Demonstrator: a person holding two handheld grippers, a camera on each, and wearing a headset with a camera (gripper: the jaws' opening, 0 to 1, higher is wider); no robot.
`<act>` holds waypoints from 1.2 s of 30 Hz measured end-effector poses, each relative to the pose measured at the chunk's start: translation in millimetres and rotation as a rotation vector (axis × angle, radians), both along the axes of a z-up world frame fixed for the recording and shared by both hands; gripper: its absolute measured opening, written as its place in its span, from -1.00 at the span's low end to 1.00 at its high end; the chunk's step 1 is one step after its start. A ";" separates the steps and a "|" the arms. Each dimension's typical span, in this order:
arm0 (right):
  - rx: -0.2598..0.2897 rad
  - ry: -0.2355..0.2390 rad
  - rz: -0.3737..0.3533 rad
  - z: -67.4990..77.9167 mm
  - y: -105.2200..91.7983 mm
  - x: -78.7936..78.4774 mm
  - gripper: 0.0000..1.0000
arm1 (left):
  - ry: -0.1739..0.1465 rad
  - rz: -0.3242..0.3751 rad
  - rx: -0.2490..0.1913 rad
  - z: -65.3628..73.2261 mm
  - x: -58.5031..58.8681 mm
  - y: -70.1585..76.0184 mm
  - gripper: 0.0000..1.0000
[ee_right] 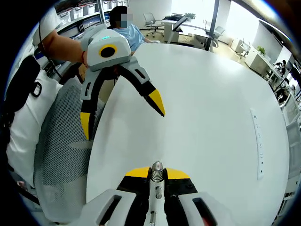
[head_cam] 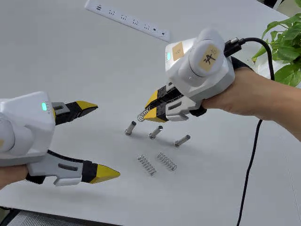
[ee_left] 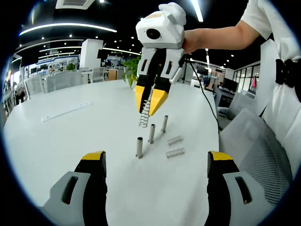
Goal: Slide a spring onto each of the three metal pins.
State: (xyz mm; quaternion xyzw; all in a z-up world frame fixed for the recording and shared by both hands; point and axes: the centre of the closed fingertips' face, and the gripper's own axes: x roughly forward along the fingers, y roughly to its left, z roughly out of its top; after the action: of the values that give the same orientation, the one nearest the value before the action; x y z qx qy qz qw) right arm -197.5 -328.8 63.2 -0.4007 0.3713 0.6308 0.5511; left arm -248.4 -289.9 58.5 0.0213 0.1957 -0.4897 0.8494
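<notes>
White workbench [head_cam: 70, 56]: right gripper [head_cam: 153, 109] clamps a spring [head_cam: 143, 114] over the pins [head_cam: 155, 132] for threading; left gripper [head_cam: 107, 141], lower left, jaws apart.

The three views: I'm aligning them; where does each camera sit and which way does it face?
Head view: on the headset, looking down at the table, metal pins, left gripper and right gripper; the right hand shows.
Left gripper view: on the left gripper, facing the pins past its open jaws.
Right gripper view: on the right gripper, facing the left gripper; its shut jaws hold a spring.
Shared: head and left gripper views show two loose springs.
</notes>
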 end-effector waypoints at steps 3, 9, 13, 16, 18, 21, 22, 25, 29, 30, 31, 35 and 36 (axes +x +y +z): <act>-0.015 0.000 0.008 -5.2 1.2 0.0 -0.86 | 0.009 0.004 -0.011 -1.2 -1.2 0.4 0.82; -0.034 0.004 0.021 -13.2 2.9 0.1 -0.86 | 0.016 0.002 -0.022 -2.6 -2.0 0.4 0.83; -0.038 0.009 0.027 -15.2 4.3 0.9 -0.86 | 0.015 0.005 -0.031 -2.1 -0.6 0.7 0.84; -0.044 0.010 0.033 -16.0 4.5 -0.2 -0.86 | 0.017 0.004 -0.036 -2.5 -0.6 0.4 0.85; -0.051 0.007 0.039 -16.4 4.7 0.2 -0.86 | 0.017 0.004 -0.038 -2.7 -0.3 0.2 0.86; -0.056 0.012 0.040 -18.9 4.3 0.5 -0.86 | 0.019 0.006 -0.042 -3.1 0.2 0.4 0.86; -0.057 0.013 0.042 -19.2 4.3 0.4 -0.86 | 0.019 0.007 -0.042 -3.2 0.3 0.6 0.87; -0.062 0.013 0.044 -21.0 3.7 2.0 -0.86 | 0.023 0.006 -0.045 -4.0 0.3 0.7 0.87; -0.063 0.017 0.044 -21.2 4.4 1.8 -0.86 | 0.028 0.006 -0.047 -4.8 0.5 0.8 0.87; -0.065 0.018 0.047 -21.8 5.0 1.8 -0.86 | 0.027 0.007 -0.049 -4.5 0.8 0.7 0.87; -0.066 0.020 0.047 -22.3 5.0 1.7 -0.86 | 0.026 0.006 -0.049 -4.5 0.8 0.6 0.88; -0.072 0.019 0.054 -22.6 4.6 2.1 -0.86 | 0.027 0.007 -0.051 -4.6 1.4 0.7 0.88; -0.072 0.018 0.054 -22.6 4.8 2.3 -0.86 | 0.028 0.007 -0.052 -4.5 1.5 0.7 0.87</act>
State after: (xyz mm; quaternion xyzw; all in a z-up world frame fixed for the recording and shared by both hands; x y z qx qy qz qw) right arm -195.2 -323.9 40.6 -0.4244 0.3877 0.6352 0.5158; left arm -246.8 -289.2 54.0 -0.0084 0.1946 -0.4919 0.8486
